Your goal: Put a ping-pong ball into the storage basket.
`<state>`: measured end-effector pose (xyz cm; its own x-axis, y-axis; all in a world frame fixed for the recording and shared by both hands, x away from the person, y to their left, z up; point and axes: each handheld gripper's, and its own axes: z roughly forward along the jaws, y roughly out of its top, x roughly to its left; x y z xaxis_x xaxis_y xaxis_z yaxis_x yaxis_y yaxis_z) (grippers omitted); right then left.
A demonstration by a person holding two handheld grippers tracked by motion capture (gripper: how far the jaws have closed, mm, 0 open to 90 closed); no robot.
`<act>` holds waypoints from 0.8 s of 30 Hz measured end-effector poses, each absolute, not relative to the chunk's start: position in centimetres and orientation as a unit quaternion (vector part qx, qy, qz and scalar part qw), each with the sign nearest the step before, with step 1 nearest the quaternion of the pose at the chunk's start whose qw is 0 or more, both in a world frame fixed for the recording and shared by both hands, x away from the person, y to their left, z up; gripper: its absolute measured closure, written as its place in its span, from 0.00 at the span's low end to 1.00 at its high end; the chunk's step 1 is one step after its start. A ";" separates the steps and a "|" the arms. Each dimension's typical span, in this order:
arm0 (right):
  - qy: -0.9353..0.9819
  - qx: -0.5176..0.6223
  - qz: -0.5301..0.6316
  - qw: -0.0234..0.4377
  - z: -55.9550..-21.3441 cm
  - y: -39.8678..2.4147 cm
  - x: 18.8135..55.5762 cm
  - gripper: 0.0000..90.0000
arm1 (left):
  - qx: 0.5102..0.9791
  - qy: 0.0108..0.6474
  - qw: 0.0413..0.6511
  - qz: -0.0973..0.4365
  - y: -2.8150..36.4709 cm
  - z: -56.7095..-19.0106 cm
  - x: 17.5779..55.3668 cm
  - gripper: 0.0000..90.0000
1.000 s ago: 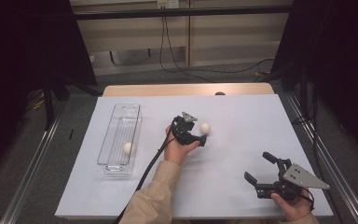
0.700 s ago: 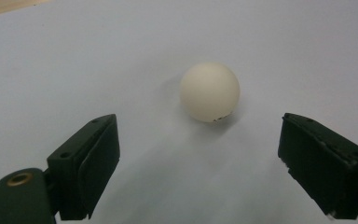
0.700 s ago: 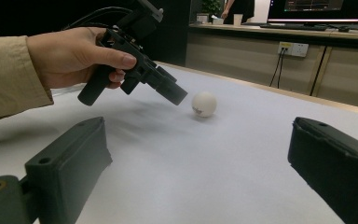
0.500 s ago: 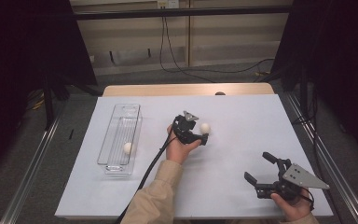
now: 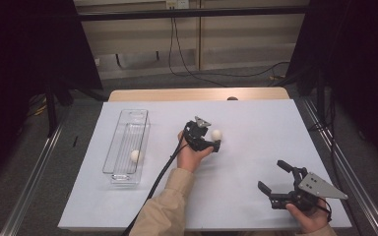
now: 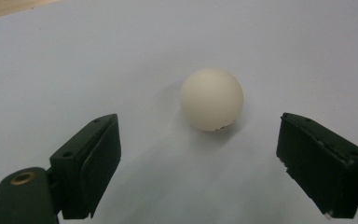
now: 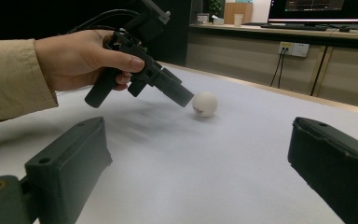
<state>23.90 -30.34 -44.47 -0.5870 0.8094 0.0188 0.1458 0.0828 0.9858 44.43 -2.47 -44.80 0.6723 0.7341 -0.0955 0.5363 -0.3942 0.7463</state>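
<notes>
Two white balls are in play, and we take the clear tray [image 5: 126, 142] as landmark. One ball [image 5: 136, 156] already lies inside the tray; the second ball [image 5: 217, 133] rests on the table [image 5: 256, 123], well to the right of the tray. Our left gripper [image 5: 215, 140] brackets this second ball: its jaws stand open, one on each side, with no pad touching it. Our right gripper [image 5: 274, 177] waits much farther right of the tray, nearer the table's front edge, jaws open and empty.

We judge the ball light, rigid, smooth and thin-walled, so it rolls at a slight nudge and may squirt out of an off-centre pinch. We would close the pads on its widest girth, opposite each other, using gentle pressure.
</notes>
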 end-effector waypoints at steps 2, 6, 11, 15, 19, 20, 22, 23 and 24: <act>0.678 0.352 0.578 0.287 -44.5 -30.3 23.9 0.05 | 0.825 0.384 0.394 0.127 -2.5 -44.9 44.5 0.16; 0.677 0.353 0.578 0.287 -44.5 -30.4 23.9 0.05 | 0.825 0.383 0.395 0.129 -2.6 -44.8 44.5 0.17; 0.678 0.352 0.578 0.288 -44.5 -30.3 23.9 0.05 | 0.824 0.381 0.397 0.133 -2.7 -44.8 44.5 0.18; 0.678 0.352 0.578 0.287 -44.5 -30.3 23.9 0.05 | 0.823 0.382 0.398 0.136 -2.9 -45.0 44.6 0.21; 0.677 0.352 0.579 0.287 -44.4 -30.3 23.9 0.05 | 0.823 0.381 0.401 0.134 -3.0 -45.1 44.7 0.23; 0.678 0.352 0.578 0.287 -44.5 -30.3 23.9 0.05 | 0.825 0.377 0.399 0.134 -3.1 -45.0 44.8 0.24; 0.678 0.352 0.578 0.287 -44.5 -30.3 23.9 0.05 | 0.826 0.377 0.398 0.133 -3.2 -45.1 44.8 0.24; 0.678 0.352 0.578 0.287 -44.5 -30.3 23.9 0.05 | 0.825 0.378 0.399 0.130 -3.3 -45.2 44.8 0.24; 0.678 0.352 0.578 0.287 -44.5 -30.3 23.9 0.05 | 0.826 0.378 0.397 0.131 -3.4 -45.2 44.9 0.24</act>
